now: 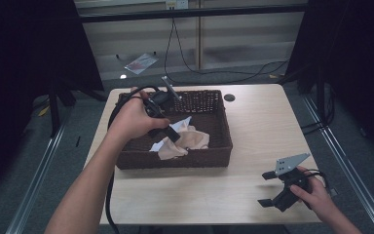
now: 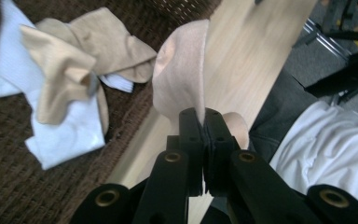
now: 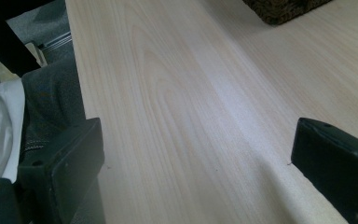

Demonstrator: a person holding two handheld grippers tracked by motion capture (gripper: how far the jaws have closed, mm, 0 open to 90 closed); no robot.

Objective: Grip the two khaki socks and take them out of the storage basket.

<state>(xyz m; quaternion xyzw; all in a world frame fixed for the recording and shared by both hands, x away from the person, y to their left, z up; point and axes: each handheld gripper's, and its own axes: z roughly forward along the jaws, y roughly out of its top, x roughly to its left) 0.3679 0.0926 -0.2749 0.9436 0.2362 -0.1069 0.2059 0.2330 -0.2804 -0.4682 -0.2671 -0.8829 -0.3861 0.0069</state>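
Left gripper view: the left gripper (image 2: 204, 122) is clamped on a beige fabric sock (image 2: 182, 74), dark woven wicker basket (image 2: 9, 186) beneath; right gripper (image 1: 270, 188) gapes over the pale wooden table (image 1: 253, 126).

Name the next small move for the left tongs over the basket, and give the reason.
Probably lift the left tongs straight up and clear of the basket. Their jaws are shut on a beige sock, whose end hangs near the other beige and white socks in the basket; the right tongs rest open on the table, ready.
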